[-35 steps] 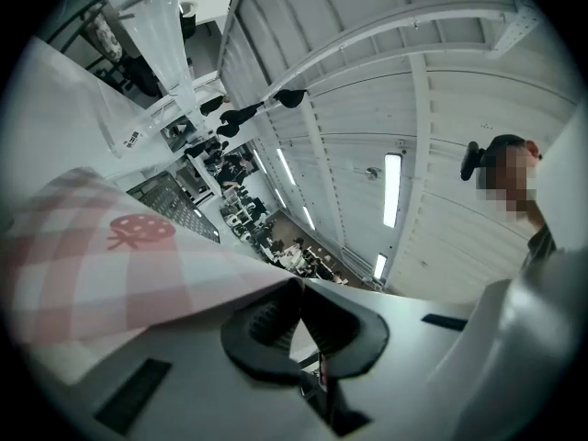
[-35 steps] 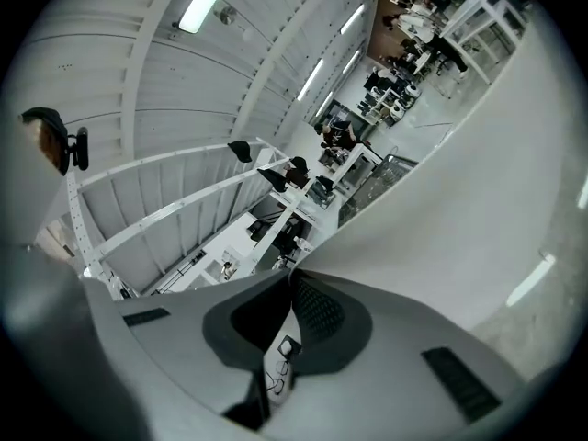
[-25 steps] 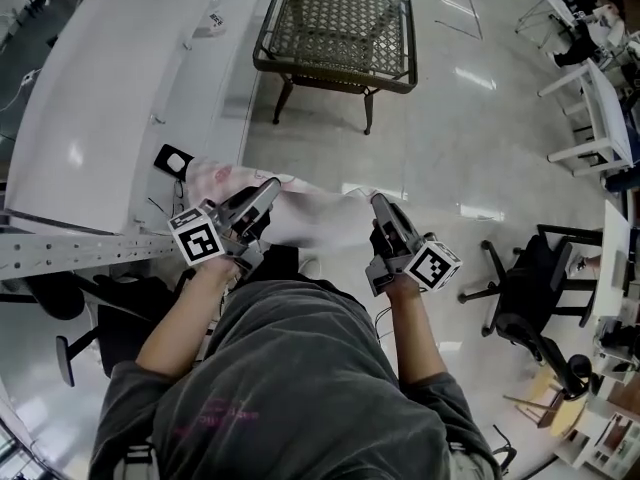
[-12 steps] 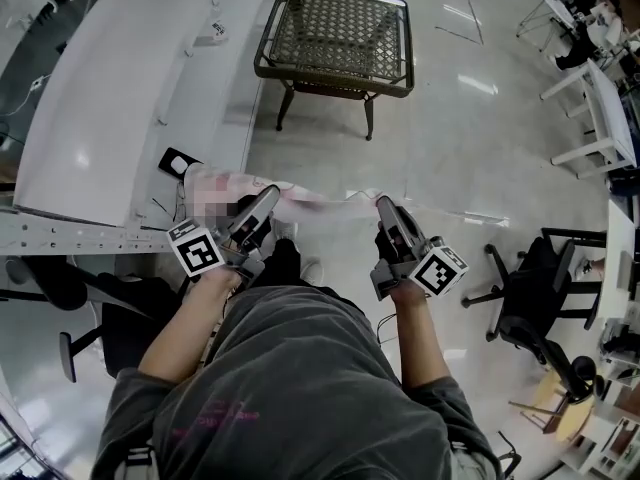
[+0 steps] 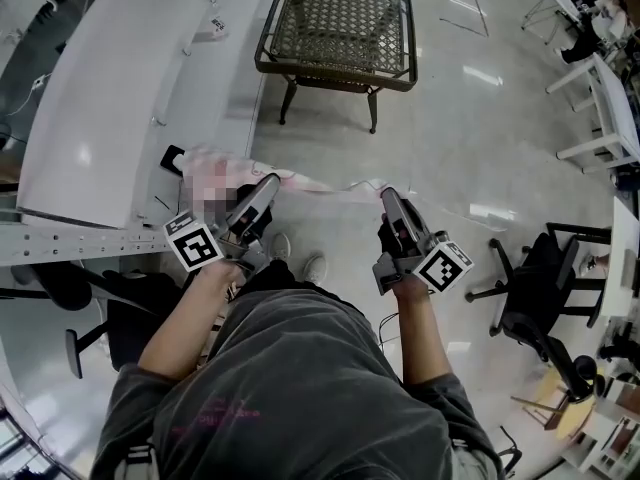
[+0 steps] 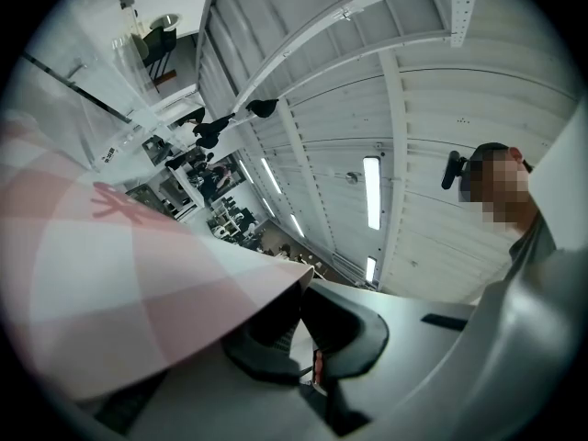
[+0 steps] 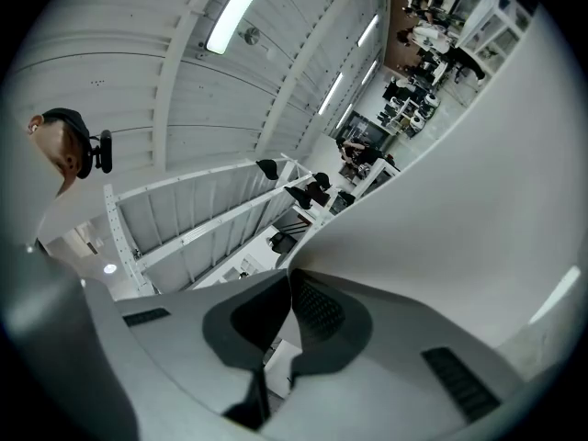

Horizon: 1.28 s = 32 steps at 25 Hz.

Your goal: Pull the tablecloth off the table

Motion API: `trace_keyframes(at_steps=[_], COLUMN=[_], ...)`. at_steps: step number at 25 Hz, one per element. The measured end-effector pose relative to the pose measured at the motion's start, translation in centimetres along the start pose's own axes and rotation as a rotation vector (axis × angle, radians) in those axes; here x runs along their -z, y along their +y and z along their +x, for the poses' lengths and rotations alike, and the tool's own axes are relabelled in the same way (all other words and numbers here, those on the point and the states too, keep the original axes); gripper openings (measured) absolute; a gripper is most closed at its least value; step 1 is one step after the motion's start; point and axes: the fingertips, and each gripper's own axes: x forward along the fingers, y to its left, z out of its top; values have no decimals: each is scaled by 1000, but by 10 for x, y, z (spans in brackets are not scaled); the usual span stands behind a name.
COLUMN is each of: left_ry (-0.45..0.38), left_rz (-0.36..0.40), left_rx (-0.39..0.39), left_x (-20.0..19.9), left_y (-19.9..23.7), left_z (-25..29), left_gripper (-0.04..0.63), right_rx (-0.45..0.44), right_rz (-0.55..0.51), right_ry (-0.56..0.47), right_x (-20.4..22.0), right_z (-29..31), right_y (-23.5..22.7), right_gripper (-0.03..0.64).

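Where the tablecloth had sagged in a loose bundle a second earlier, I saw it drawn into a narrow, taut band across the centre of the head view. The left gripper and right gripper were each clamped on one end of it. The wicker bench at upper centre stood bare, so I judged the cloth clear of it.

Nothing can be read. The cubes on the left tongs and right tongs bear only black-and-white square patterns. A label on the table beyond the left tongs is too small to read. The tablecloth in them shows a red figure, no letters.
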Motion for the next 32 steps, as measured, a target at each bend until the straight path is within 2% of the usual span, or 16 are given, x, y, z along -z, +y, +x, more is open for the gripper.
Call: trace_keyframes(at_steps=[10, 20, 29, 32], left_ry=[-3, 5, 3, 3], left_rz=[-31, -27, -29, -27], left_rx=[-3, 10, 6, 6], left_x=[-13, -31, -38, -39], left_y=[18, 28, 35, 35], left_z=[1, 5, 3, 3], left_gripper=[2, 2, 2, 2], right_rx=[16, 55, 52, 27], right_rz=[8, 7, 1, -4], right_ry=[-8, -7, -10, -11], right_x=[0, -1, -2, -3], right_z=[20, 38, 49, 52], right_y=[2, 2, 4, 8], right_gripper=[6, 6, 6, 6])
